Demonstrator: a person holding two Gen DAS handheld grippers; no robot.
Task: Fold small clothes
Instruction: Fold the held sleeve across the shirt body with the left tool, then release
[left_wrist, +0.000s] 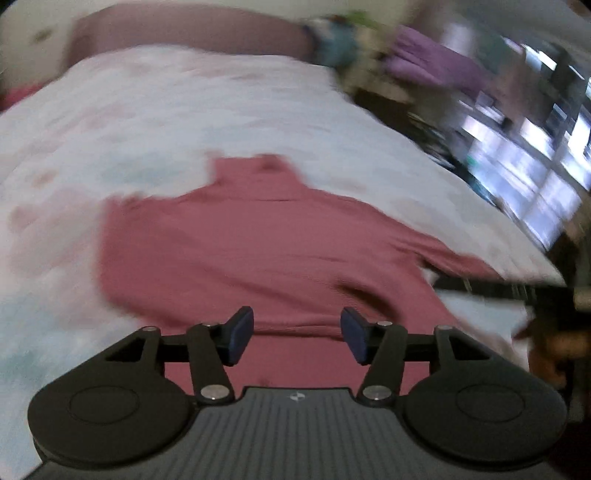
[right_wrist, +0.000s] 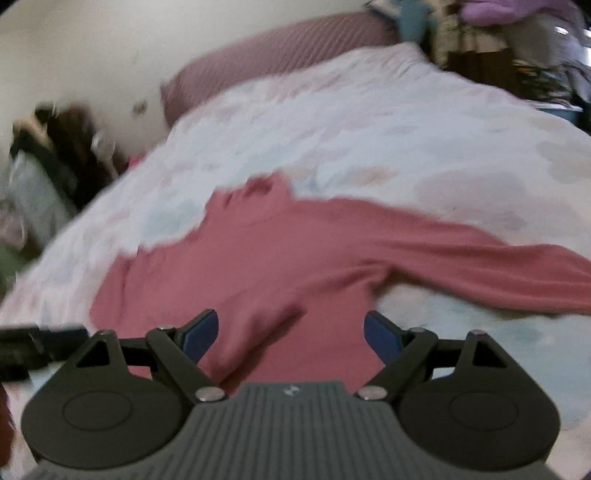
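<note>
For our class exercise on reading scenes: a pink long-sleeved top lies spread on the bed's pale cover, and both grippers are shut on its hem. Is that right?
Not quite. The pink long-sleeved top does lie spread on the bed's pale cover, but neither gripper grips it: the left gripper and right gripper both have their jaws wide apart above the hem. Each wrist view shows this.

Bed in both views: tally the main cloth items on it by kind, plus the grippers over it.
Dusty-pink long-sleeved turtleneck top: 1
Pale floral-patterned bed cover: 1
Pink striped pillow: 1
Black two-finger grippers with blue pads, left gripper and right gripper, both open: 2
Total: 5
</note>
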